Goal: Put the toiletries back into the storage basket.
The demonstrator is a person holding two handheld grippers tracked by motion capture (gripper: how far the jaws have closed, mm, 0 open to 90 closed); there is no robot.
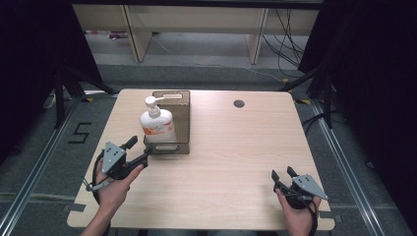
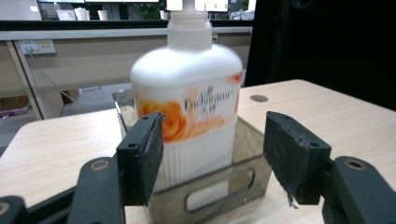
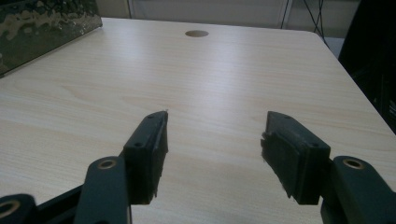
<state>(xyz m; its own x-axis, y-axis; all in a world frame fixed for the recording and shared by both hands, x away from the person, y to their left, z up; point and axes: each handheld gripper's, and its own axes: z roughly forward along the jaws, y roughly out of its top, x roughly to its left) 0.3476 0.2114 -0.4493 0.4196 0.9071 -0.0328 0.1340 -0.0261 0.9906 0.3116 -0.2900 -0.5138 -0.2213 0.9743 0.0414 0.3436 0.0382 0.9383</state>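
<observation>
A white plastic pump bottle with an orange flower label (image 1: pixel 157 124) stands upright in the near end of a dark translucent rectangular bin (image 1: pixel 179 117) on the light wooden surface (image 1: pixel 236 157). The left tongs (image 1: pixel 139 150) are spread wide just before the bin's near wall, gripping nothing. The right tongs (image 1: pixel 282 173) rest well apart at the near right, likewise wide and empty.

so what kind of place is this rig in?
Likely a lab or office set up for recording. A light wood table stands between black curtains with floor rails alongside, a floor marker "5" and loose cables by desks behind. A pump bottle sits in a tray.
</observation>
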